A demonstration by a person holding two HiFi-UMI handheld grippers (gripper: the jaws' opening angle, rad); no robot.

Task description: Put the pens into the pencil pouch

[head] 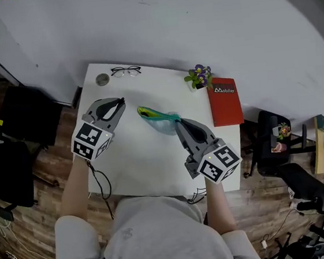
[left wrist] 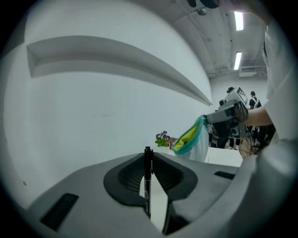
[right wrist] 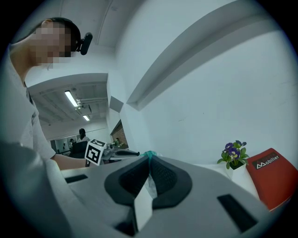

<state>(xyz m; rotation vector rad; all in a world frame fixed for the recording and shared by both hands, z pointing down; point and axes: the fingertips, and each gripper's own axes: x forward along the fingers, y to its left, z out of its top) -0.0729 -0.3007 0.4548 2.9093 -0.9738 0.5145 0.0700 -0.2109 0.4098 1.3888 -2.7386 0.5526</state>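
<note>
My left gripper [head: 120, 103] hangs above the left side of the white table [head: 148, 162], shut on a black pen [left wrist: 148, 182]. In the left gripper view the pen stands upright between the jaws. My right gripper [head: 178, 120] is shut on the edge of the pencil pouch [head: 157, 116], a teal mesh pouch with a yellow-green lining. It holds the pouch up over the table's middle with the mouth towards the left gripper. The left gripper view shows the pouch [left wrist: 192, 138] hanging open to the right of the pen. Only the pouch's teal rim [right wrist: 149, 155] shows in the right gripper view.
At the table's far edge lie a pair of glasses [head: 126, 71] and a small round object [head: 103, 79]. A potted purple flower [head: 200, 76] and a red book [head: 224, 100] sit at the far right. Dark chairs [head: 24, 115] stand on the wooden floor to the left.
</note>
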